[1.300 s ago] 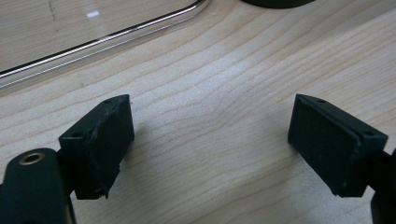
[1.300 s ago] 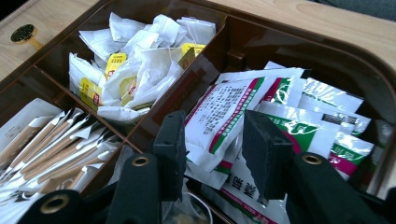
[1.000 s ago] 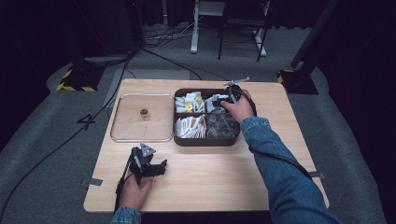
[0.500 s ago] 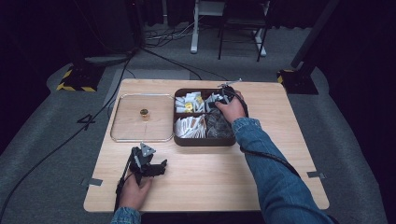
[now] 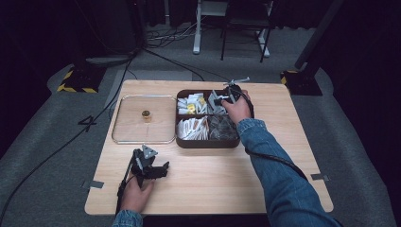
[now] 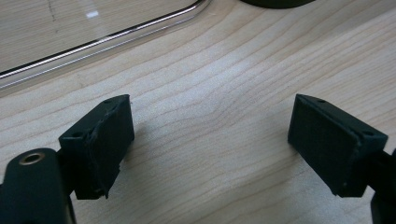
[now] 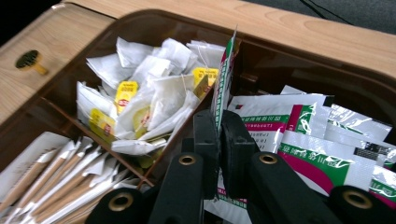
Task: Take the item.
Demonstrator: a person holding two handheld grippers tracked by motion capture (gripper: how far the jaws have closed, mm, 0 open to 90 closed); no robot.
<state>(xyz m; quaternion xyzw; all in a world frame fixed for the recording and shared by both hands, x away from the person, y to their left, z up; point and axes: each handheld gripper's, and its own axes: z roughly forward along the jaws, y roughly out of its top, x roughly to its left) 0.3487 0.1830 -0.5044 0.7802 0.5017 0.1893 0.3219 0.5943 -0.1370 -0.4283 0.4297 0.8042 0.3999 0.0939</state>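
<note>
My right gripper point(image 7: 219, 135), its jaws having just been closing, now pinches a green-and-red printed sachet point(image 7: 223, 79) upright over the far right compartment of the brown tray point(image 5: 208, 142), its print too small to read, while my left gripper point(image 6: 210, 140) rests spread wide just before that tray.

Two black jaws of the left gripper point(image 6: 210, 149) rise from the bottom edge, spread wide apart with nothing between them, just above a light wooden table point(image 6: 224, 93). Beyond them, a clear tray point(image 6: 107, 35) with a rounded corner lies on the wood at the upper left
</note>
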